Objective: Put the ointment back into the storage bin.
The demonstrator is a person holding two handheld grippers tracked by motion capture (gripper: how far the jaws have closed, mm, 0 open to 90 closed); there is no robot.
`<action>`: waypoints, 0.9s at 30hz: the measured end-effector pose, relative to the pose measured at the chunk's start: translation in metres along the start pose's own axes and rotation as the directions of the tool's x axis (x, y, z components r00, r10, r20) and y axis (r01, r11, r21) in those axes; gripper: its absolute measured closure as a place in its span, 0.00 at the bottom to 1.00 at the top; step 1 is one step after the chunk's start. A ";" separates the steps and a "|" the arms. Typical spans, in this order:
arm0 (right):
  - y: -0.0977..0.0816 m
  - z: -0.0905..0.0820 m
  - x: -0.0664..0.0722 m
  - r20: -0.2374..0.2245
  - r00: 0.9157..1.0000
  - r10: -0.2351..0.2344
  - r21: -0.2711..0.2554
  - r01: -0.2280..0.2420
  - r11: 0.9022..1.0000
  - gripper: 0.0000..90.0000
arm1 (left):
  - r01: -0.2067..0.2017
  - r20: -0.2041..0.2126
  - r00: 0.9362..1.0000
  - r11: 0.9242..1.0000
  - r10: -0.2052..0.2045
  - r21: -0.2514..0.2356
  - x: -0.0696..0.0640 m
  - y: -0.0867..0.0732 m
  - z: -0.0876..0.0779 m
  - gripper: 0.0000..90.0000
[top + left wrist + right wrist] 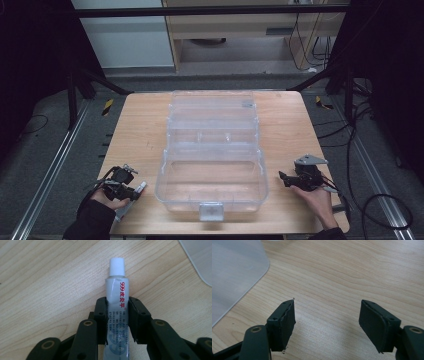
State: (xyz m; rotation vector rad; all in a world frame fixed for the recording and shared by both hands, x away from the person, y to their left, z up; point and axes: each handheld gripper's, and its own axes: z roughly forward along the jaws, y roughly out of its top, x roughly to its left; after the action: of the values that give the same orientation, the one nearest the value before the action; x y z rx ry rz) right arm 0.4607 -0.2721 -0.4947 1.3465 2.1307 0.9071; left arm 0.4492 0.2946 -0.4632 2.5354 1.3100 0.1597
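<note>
Nearest the lens in the left gripper view, the left gripper (117, 315) was clamped on a small white plastic ointment tube with red lettering and a ribbed white screw cap (118, 302); both black pads pressed its sides, and the capped end stuck out past the jaws over the wood. In the high view that gripper (131, 189) sat at the near left corner of the light wooden table (140, 135), held by a hand in a dark sleeve, with the tube (139, 189) pointing toward the large clear plastic storage box with fold-out tiers (212, 150) in the middle of the table. The tube lay just beside the box's near left side, not touching it.

The right gripper (327, 322) stood with its jaws wide apart over bare wood, nothing between them. In the high view it (284, 178) rested near the box's right side, aimed at the box wall.
</note>
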 end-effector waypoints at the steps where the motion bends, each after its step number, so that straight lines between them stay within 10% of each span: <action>1: 0.000 0.000 0.000 0.004 1.000 0.000 0.002 0.000 1.000 0.32 | -0.007 0.006 1.000 1.000 0.007 -0.002 0.000 0.000 0.000 0.78; 17: -0.002 0.000 -0.005 0.011 1.000 0.009 -0.003 -0.009 1.000 0.31 | -0.181 -0.007 0.983 0.979 0.181 -0.096 -0.004 0.014 -0.049 0.78; 27: -0.002 0.001 -0.008 0.011 1.000 0.010 0.004 -0.010 1.000 0.31 | -0.318 0.021 0.946 0.939 0.324 -0.131 -0.009 0.030 -0.082 0.78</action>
State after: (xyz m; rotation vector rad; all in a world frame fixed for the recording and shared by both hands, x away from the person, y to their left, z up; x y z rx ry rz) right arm 0.4632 -0.2798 -0.4969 1.3626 2.1206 0.8976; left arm 0.4491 0.2869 -0.3758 2.6087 0.8327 0.2458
